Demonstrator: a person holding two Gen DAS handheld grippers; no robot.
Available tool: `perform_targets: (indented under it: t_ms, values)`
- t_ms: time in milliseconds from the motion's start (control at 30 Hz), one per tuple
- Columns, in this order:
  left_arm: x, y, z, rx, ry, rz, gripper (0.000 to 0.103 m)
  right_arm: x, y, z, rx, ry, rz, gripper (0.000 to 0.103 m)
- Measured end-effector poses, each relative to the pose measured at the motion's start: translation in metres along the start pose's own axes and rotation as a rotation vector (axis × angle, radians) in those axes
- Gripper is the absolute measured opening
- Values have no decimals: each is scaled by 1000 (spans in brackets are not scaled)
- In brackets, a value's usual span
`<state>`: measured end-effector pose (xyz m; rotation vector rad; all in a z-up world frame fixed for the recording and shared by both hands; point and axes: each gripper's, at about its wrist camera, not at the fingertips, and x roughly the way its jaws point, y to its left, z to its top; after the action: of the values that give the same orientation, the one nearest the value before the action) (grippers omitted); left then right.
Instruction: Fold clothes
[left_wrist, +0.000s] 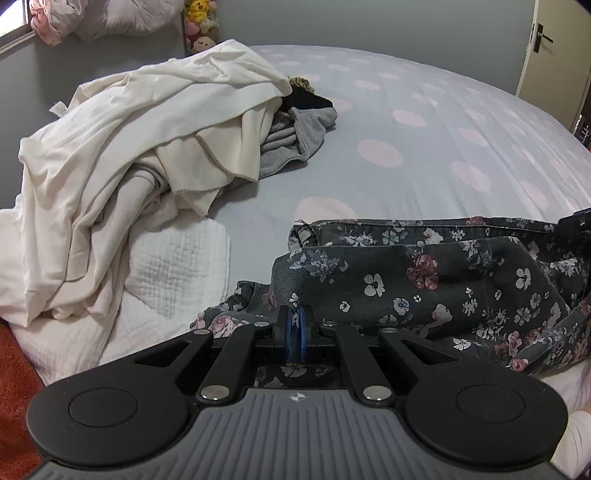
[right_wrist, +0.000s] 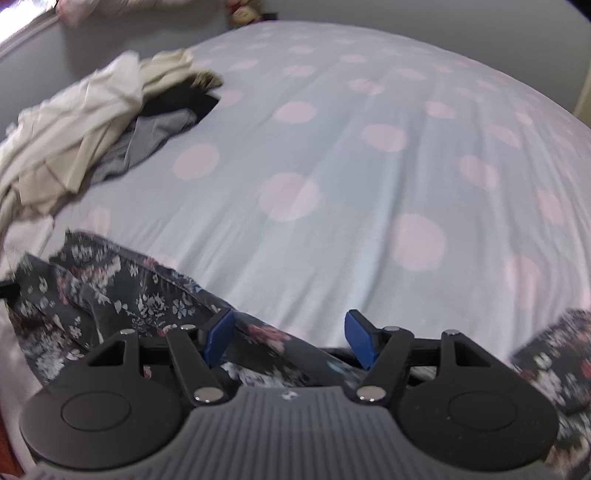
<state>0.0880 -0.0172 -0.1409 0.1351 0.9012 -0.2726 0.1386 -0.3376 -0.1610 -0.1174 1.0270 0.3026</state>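
A dark floral garment (left_wrist: 424, 280) lies crumpled along the near edge of the bed. My left gripper (left_wrist: 294, 325) is shut on a fold of this floral fabric, which is pinched between its blue pads. In the right wrist view the same floral garment (right_wrist: 129, 295) spreads below and to the left, with another part of it at the right edge. My right gripper (right_wrist: 290, 338) hovers over the garment's edge with its blue fingers (right_wrist: 219, 334) spread wide and nothing pressed between them. That view is blurred by motion.
A heap of cream and grey clothes (left_wrist: 140, 155) sits at the left of the polka-dot bedsheet (left_wrist: 424, 140). A white textured blanket (left_wrist: 177, 266) lies by the bed's near left corner. A door (left_wrist: 554, 44) stands at the far right.
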Motion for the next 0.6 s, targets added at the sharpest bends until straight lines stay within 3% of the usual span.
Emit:
perform_targets:
  t_ms: [67,100,200,267,433,600]
  values:
    - [2,0,-1,-1,4,1,3,13,3,-2,-12,41,6,63]
    - [2,0,-1,-2,6,1,3,19,4,-3,-15,58,9,42]
    - [3,0,-1,-4,9,2,3,26,4,-7,-13,82,28,21]
    - [3,0,-1,-4,9,4,3,19,4,-9,-9,62,53,12]
    - [5,-3,7,-6,1,22,3,-23,5,-13,-32,0,98,8]
    - [-5,-9,25,2,-68,60,3,-71,-3,-17,-41,-67,133,6]
